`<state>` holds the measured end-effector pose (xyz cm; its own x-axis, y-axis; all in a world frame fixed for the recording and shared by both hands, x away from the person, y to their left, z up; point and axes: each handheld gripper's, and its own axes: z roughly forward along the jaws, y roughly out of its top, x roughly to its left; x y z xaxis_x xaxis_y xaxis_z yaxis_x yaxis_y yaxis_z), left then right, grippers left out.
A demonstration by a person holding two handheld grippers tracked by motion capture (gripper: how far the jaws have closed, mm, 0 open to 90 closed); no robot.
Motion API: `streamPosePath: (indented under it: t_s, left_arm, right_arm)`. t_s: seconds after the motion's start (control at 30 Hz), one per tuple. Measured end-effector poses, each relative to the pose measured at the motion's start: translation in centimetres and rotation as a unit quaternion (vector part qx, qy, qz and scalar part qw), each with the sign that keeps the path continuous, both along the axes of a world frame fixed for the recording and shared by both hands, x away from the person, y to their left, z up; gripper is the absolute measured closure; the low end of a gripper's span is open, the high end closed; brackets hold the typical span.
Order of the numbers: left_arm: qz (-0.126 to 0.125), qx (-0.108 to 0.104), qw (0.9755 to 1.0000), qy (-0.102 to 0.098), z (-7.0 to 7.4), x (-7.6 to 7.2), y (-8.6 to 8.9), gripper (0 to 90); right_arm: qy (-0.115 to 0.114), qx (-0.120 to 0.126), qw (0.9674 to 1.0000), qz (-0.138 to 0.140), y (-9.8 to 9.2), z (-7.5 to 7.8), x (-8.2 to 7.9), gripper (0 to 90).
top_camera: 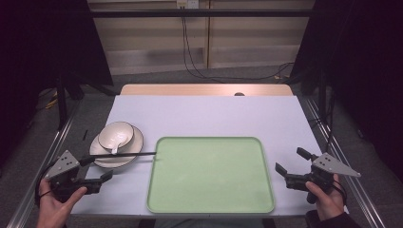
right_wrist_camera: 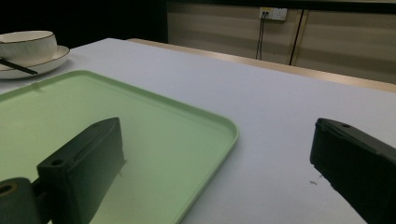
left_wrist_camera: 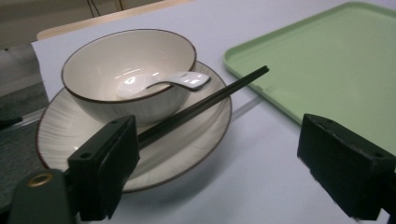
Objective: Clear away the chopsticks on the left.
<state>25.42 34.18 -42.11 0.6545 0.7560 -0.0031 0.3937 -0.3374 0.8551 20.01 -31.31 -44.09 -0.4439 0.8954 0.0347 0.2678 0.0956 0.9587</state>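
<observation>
The chopsticks (left_wrist_camera: pixel 201 103) are lying across the plate (left_wrist_camera: pixel 65 135), leaning against the bowl (left_wrist_camera: pixel 126 70), with their tips reaching out past the plate rim toward the green tray (top_camera: pixel 209 175). A white spoon (left_wrist_camera: pixel 159 83) is resting inside the bowl. The left gripper (top_camera: pixel 97 166) is sitting low at the near end of the chopsticks with its jaws spread wide, nothing pinched between them; one jaw is hiding the chopstick ends in the left gripper view, so I cannot tell whether it is touching them.

From here the risk, as I judge it, is that closing on the thin sticks is likely to roll them apart or catch only one. A nudge from that jaw could also be tipping them off the plate onto the table (top_camera: pixel 204 114), or rattling the bowl.

The right gripper (top_camera: pixel 291 166) is waiting beside the tray's right edge, jaws spread and empty, well apart from the dishes.
</observation>
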Motion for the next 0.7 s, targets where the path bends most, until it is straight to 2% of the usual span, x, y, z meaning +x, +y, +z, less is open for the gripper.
streamPosePath:
  t_s: [0.03,0.1,0.17,0.2,0.33,0.47,0.53,0.63,0.7]
  left_arm:
    - [-0.004,-0.002,0.9999,0.01,0.2,0.3,0.1,13.1]
    - [-0.009,0.016,0.9996,0.023,0.4,0.8,0.3,12.1]
    - [-0.009,0.013,0.9993,0.032,0.4,1.5,0.6,12.5]
    - [-0.014,0.008,0.9993,0.034,0.3,1.8,0.7,11.4]
    - [-0.047,0.027,0.9983,0.022,-0.2,2.8,1.3,10.8]
    - [-0.052,0.053,0.997,0.025,-0.4,3.9,1.5,16.0]
    - [-0.06,0.051,0.9965,0.029,-0.4,4.3,1.7,16.7]
    - [-0.072,0.057,0.9953,0.03,-0.6,4.8,1.9,22.9]
    - [-0.087,0.062,0.9938,0.033,-0.8,5.2,1.8,31.1]
  right_arm:
    - [0.0,0.001,1.0,0.0,0.0,0.0,0.0,2.5]
    - [0.001,0.004,1.0,0.001,0.0,0.0,0.0,2.5]
    - [0.001,0.003,1.0,0.002,0.0,0.0,0.0,2.5]
    - [0.002,0.004,1.0,0.004,0.0,0.0,0.0,2.5]
    - [0.002,0.005,1.0,0.004,0.0,0.0,0.0,2.5]
    - [0.0,0.003,1.0,0.003,0.0,0.0,0.1,2.5]
    - [0.001,0.004,1.0,0.004,0.0,0.0,0.1,2.5]
    - [0.0,0.003,1.0,0.004,0.0,0.0,0.1,2.5]
    - [0.001,0.004,1.0,0.004,0.0,0.0,0.1,2.5]
